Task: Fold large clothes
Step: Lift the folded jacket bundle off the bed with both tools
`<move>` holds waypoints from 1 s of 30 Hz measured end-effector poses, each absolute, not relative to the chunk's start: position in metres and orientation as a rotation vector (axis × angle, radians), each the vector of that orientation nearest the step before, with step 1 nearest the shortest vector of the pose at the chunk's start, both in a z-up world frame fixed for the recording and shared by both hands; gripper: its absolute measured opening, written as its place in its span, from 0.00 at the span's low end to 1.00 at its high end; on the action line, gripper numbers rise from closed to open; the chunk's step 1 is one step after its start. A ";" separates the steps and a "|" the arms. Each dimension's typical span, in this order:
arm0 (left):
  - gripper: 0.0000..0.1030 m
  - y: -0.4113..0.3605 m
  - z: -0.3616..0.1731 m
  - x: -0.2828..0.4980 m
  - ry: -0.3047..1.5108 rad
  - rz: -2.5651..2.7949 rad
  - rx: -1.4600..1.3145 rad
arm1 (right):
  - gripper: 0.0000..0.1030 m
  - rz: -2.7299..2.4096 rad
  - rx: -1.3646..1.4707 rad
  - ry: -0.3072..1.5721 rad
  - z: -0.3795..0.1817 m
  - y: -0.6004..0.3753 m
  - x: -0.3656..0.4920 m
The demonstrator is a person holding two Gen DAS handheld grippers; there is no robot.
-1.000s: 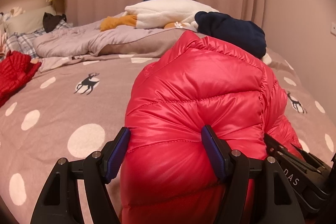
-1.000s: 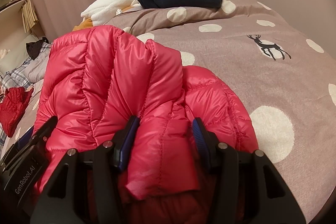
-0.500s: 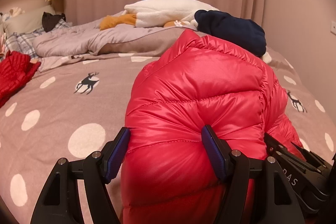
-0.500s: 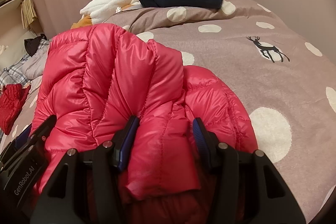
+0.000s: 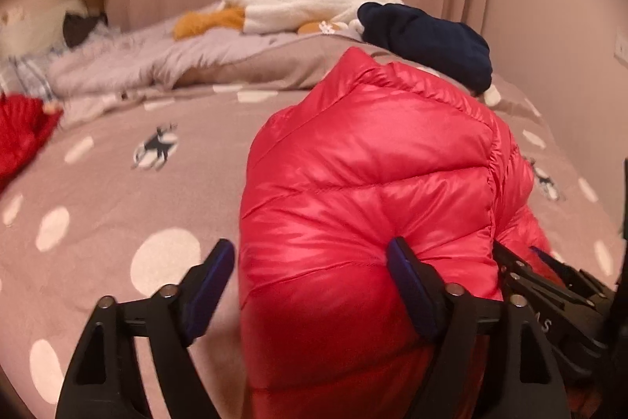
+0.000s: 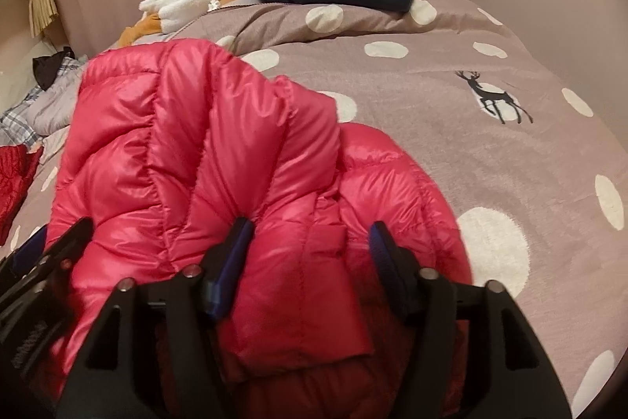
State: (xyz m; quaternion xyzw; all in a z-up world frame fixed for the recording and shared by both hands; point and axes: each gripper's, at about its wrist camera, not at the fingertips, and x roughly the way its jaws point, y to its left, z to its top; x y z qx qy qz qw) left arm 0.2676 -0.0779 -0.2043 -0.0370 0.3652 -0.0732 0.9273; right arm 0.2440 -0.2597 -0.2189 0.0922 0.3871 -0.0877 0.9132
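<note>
I had both claws on the red puffer jacket [image 5: 365, 191], bunched toward the bed's [image 6: 490, 160] near edge. Left gripper [image 5: 310, 285] looked spread, right gripper [image 6: 306, 246] pinching a fold. Slippery stuff, so I figured lay it over slowly.

Left gripper [image 5: 310, 285], right gripper [image 6: 308, 254] — black plastic frames, blue-padded jaws, silver screws — white lettering on housings.
</note>
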 end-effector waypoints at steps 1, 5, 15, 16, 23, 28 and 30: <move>0.82 -0.069 -0.203 0.267 0.771 -0.171 -0.128 | 0.74 -0.194 0.204 0.796 -0.215 -0.264 0.243; 0.82 -0.034 -0.193 0.255 0.814 -0.267 -0.260 | 0.84 -0.155 0.332 0.752 -0.201 -0.284 0.218; 0.99 0.030 -0.218 0.254 0.878 -0.448 -0.632 | 1.00 0.093 0.847 0.726 -0.220 -0.346 0.158; 0.99 0.029 -0.226 0.256 0.903 -0.461 -0.665 | 1.00 0.125 0.907 0.742 -0.229 -0.348 0.159; 0.99 -0.008 -0.281 0.274 1.119 -0.765 -0.914 | 1.00 0.209 0.981 0.783 -0.264 -0.332 0.177; 1.00 -0.023 -0.282 0.279 1.110 -0.760 -0.871 | 1.00 0.247 0.991 0.818 -0.270 -0.320 0.195; 0.99 -0.028 -0.282 0.279 1.102 -0.746 -0.847 | 0.94 0.271 0.977 0.809 -0.270 -0.316 0.199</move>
